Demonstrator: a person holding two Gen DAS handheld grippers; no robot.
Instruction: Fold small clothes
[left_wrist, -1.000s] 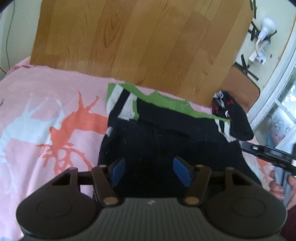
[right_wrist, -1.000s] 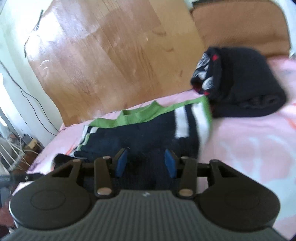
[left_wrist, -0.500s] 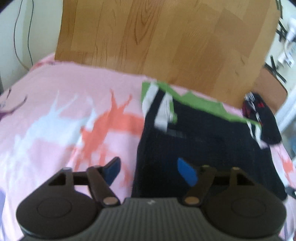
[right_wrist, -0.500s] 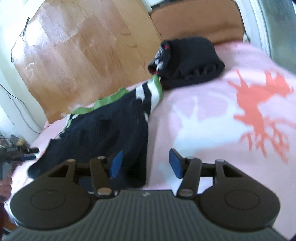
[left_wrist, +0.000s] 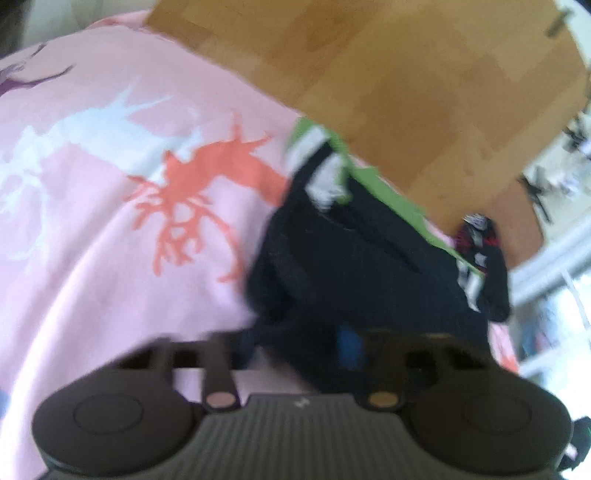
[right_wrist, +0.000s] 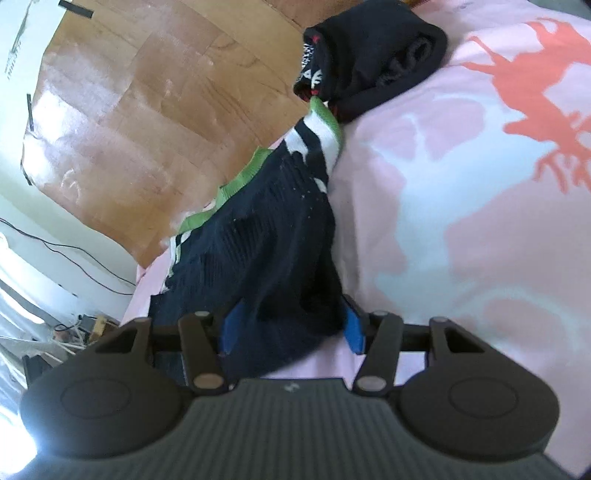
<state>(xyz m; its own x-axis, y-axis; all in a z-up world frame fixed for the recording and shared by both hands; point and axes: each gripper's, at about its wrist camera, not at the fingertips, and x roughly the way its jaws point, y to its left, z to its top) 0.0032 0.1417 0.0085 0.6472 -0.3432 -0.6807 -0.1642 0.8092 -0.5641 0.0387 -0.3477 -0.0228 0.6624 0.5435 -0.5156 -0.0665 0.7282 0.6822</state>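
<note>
A small navy knit sweater (left_wrist: 351, 258) with green trim and white stripes lies on the pink bedsheet (left_wrist: 92, 229). It also shows in the right wrist view (right_wrist: 258, 240). My left gripper (left_wrist: 295, 343) sits at its near left corner with cloth bunched between the jaws; the view is blurred. My right gripper (right_wrist: 291, 328) is at the near right corner, its blue pads (right_wrist: 354, 328) wide apart around the hem.
A folded dark garment (right_wrist: 373, 51) lies at the head of the bed, touching the sweater's sleeve. It also shows in the left wrist view (left_wrist: 487, 266). A wooden headboard (left_wrist: 406, 92) stands behind. The bedsheet (right_wrist: 480, 184) spreads to the right.
Both grippers have dropped to the sweater's near corners. The hem now sits between the jaws of each and has bunched up. The left view has tilted and blurred.
</note>
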